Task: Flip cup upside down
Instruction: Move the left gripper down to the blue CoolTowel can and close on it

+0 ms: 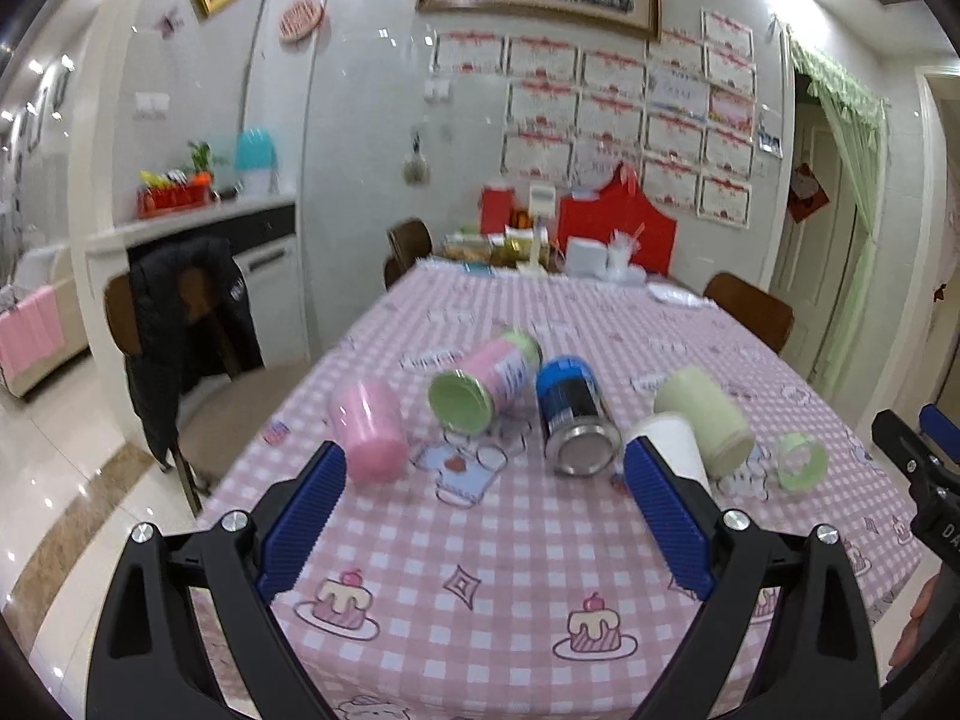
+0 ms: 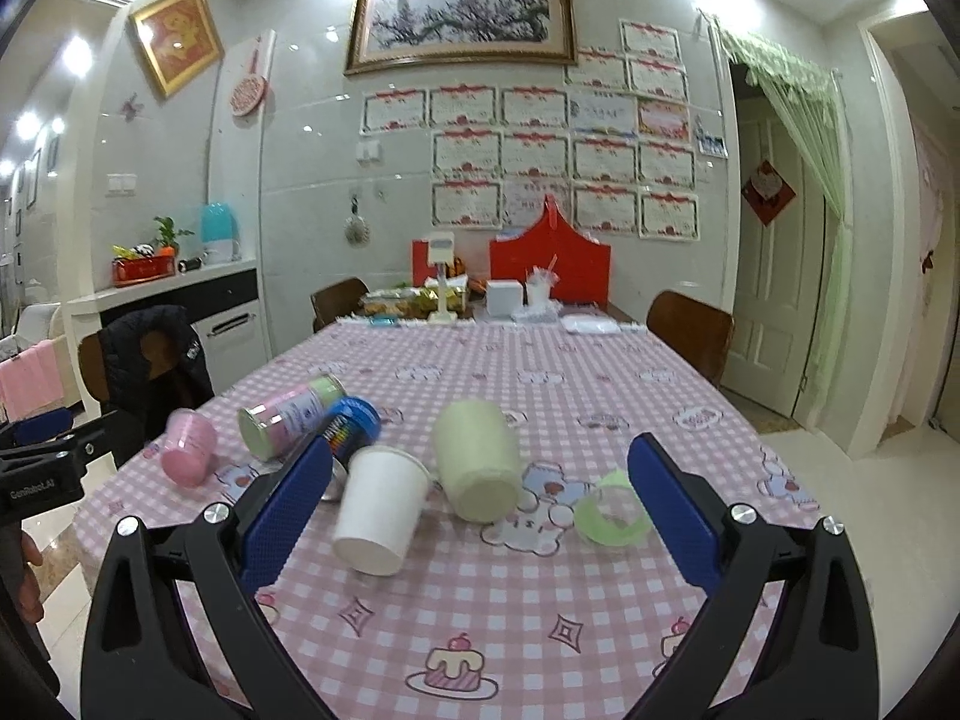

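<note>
Several cups lie on their sides on the pink checked tablecloth [image 1: 480, 540]. A pink cup [image 1: 369, 432] [image 2: 187, 447], a white paper cup [image 2: 381, 507] [image 1: 675, 447], a pale green cup [image 2: 477, 459] [image 1: 705, 423] and a small clear green cup [image 2: 612, 510] [image 1: 801, 459] lie in a row. My left gripper [image 1: 483, 480] is open and empty, short of the row. My right gripper [image 2: 480, 474] is open and empty, with the white and pale green cups between its fingers in view.
A pink-and-green tin [image 1: 486, 381] [image 2: 288, 417] and a blue can [image 1: 573, 414] [image 2: 351, 423] also lie on their sides in the row. Boxes and clutter [image 2: 480, 294] stand at the table's far end. Chairs stand around it, one with a black jacket [image 1: 180, 336].
</note>
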Action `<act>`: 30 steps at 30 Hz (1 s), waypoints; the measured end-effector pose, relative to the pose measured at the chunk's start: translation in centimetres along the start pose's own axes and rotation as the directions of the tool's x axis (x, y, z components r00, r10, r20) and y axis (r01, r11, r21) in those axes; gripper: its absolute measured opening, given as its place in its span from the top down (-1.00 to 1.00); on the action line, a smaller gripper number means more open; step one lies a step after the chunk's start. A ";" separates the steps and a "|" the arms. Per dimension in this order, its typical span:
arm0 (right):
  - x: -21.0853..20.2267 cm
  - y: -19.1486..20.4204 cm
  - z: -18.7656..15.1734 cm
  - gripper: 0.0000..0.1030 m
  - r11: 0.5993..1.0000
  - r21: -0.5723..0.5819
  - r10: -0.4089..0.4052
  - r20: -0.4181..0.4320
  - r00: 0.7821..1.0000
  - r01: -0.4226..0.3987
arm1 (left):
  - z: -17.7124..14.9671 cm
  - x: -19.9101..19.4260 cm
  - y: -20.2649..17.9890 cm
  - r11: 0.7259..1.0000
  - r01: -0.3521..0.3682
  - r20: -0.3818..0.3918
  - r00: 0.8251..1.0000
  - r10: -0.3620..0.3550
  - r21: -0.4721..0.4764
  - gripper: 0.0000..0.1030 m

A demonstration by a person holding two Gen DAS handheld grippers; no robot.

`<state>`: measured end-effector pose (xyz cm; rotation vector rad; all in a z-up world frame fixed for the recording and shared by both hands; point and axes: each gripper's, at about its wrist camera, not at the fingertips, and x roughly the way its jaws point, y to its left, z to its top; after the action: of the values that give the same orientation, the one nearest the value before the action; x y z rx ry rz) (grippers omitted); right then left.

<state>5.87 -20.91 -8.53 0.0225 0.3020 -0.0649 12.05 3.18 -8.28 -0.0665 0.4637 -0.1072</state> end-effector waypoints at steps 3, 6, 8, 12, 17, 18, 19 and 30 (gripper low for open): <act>1.2 -0.2 -0.6 -0.85 1.000 -0.006 -0.007 -0.035 0.999 0.007 | -0.7 1.8 -0.5 1.000 0.021 -0.038 0.999 -0.020 0.009 -0.79; 2.3 -0.5 -1.2 -0.85 1.000 -0.007 -0.013 -0.061 0.998 0.012 | -1.4 3.9 -1.0 0.999 0.046 -0.080 0.996 -0.045 0.011 -0.79; 3.1 -0.6 -1.3 -0.85 1.000 -0.004 -0.014 -0.076 0.997 0.013 | -1.8 5.1 -1.5 0.999 0.052 -0.101 0.994 -0.050 0.015 -0.79; 4.7 -0.5 -1.4 -0.85 1.000 -0.005 -0.012 -0.090 0.996 0.011 | -1.9 7.4 -2.2 0.997 0.070 -0.140 0.988 -0.067 0.016 -0.79; 7.9 0.5 -0.6 -0.85 1.000 -0.013 0.002 -0.111 0.994 -0.004 | -1.0 10.7 -3.5 0.995 0.098 -0.189 0.978 -0.090 0.032 -0.79; 8.4 0.5 -0.3 -0.85 1.000 -0.007 0.001 -0.115 0.993 -0.002 | -0.8 11.4 -3.8 0.995 0.096 -0.197 0.977 -0.086 0.041 -0.79; 8.9 0.4 -0.2 -0.85 1.000 0.004 0.002 -0.117 0.993 -0.001 | -0.5 12.4 -4.3 0.994 0.091 -0.213 0.974 -0.077 0.056 -0.79; 14.1 -0.9 0.1 -0.85 0.994 0.108 0.049 -0.163 0.985 -0.032 | 0.9 19.1 -7.3 0.991 0.102 -0.280 0.957 -0.073 0.091 -0.79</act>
<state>19.26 -22.68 -12.68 0.1388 0.4642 -0.0383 28.74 -6.32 -15.27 0.0318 0.7343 -0.2295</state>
